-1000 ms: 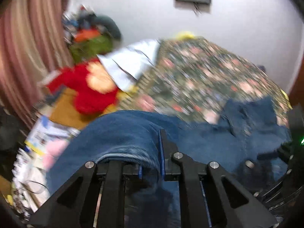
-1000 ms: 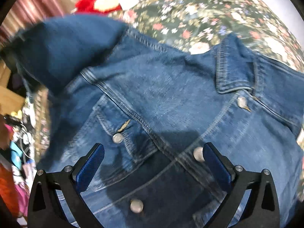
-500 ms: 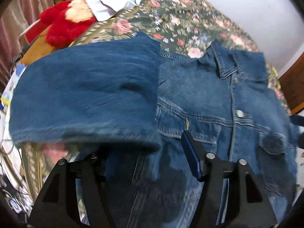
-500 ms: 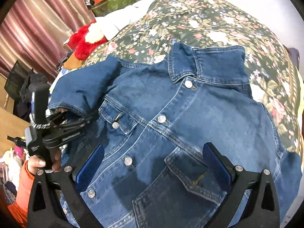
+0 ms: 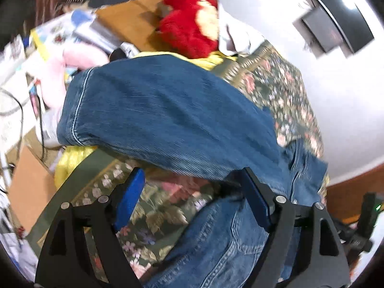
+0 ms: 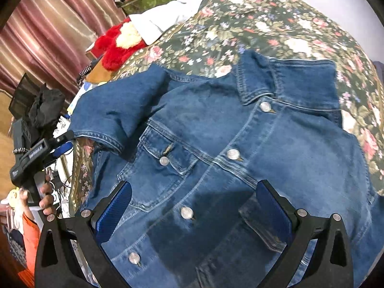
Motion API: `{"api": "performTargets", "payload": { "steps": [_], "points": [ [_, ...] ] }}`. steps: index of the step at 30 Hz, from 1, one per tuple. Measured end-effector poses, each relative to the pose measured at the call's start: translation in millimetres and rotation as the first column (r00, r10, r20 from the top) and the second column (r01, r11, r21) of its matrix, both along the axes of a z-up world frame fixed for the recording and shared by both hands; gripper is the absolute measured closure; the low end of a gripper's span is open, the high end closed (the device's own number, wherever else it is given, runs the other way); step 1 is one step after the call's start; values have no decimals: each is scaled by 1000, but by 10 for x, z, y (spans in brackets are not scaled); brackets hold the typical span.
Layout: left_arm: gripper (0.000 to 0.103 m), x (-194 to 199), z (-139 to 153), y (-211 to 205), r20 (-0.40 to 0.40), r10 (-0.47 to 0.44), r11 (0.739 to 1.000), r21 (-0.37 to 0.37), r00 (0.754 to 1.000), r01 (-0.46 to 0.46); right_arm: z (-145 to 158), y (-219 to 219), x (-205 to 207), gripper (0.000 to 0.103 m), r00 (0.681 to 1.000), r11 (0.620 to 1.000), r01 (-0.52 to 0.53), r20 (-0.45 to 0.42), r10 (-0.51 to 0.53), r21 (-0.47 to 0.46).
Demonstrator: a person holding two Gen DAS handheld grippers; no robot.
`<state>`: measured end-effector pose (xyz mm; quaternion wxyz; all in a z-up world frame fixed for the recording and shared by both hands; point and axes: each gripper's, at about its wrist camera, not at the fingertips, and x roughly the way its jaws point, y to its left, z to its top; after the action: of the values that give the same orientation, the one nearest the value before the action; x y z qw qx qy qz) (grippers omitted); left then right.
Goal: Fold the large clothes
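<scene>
A blue denim jacket [image 6: 240,148] lies front up on the floral bedspread [image 6: 276,24], buttons closed, collar at the far side. Its left sleeve [image 6: 112,110] is folded inward over the chest; it also fills the left wrist view [image 5: 168,120]. My left gripper [image 5: 192,204] is open and empty, just beside the sleeve's lower edge; it shows in the right wrist view [image 6: 60,146] at the bed's left edge. My right gripper [image 6: 194,206] is open and empty above the jacket's lower front.
A red plush toy [image 6: 115,45] and a white pillow [image 6: 163,19] lie at the head of the bed. Clutter, boxes and cables [image 5: 36,48] crowd the floor left of the bed. A striped curtain [image 6: 48,28] hangs behind. A wall-mounted screen [image 5: 336,24] is above.
My left gripper carried the sleeve over the jacket, opened and let it go, then drew back to the bed's left edge. My right gripper rose and pulled back, staying open.
</scene>
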<state>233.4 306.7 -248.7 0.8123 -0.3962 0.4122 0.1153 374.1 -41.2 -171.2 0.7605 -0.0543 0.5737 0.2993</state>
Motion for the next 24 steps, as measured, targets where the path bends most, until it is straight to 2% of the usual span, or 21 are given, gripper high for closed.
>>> {"api": "performTargets", "payload": {
  "steps": [3, 6, 8, 10, 11, 13, 15, 19, 20, 24],
  "points": [
    [24, 14, -98, 186, 22, 47, 998, -50, 999, -46, -104, 213, 40, 0, 1000, 1000, -23, -7, 23, -20],
    [41, 64, -139, 284, 18, 70, 997, -38, 997, -69, -223, 476, 95, 0, 998, 998, -48, -32, 47, -32],
    [59, 118, -107, 297, 2, 76, 997, 26, 997, -76, -296, 637, 115, 0, 997, 997, -65, -45, 63, -36],
    [80, 167, -32, 265, -21, 77, 987, 145, 997, -73, -369, 850, 109, 0, 994, 995, -98, -59, 96, -32],
    [86, 199, 45, 218, -28, 70, 971, 231, 997, -62, -411, 968, 96, 0, 991, 992, -120, -62, 118, -30],
    [91, 230, 169, 149, -27, 60, 943, 330, 998, -48, -481, 1133, 82, 0, 987, 988, -150, -65, 148, -39],
    [92, 265, 359, 49, -12, 41, 901, 434, 999, -31, -581, 1290, 73, 0, 982, 982, -178, -73, 174, -57],
    [94, 312, 749, -189, 50, -27, 832, 554, 998, -5, -793, 1447, 81, 0, 977, 975, -199, -93, 190, -98],
    [94, 337, 893, -296, 75, -63, 810, 586, 995, 7, -848, 1460, 89, 0, 977, 974, -197, -100, 187, -110],
    [94, 489, 1265, -682, 134, -184, 755, 654, 974, 53, -837, 1364, 99, 0, 978, 978, -185, -119, 174, -92]
  ]
}}
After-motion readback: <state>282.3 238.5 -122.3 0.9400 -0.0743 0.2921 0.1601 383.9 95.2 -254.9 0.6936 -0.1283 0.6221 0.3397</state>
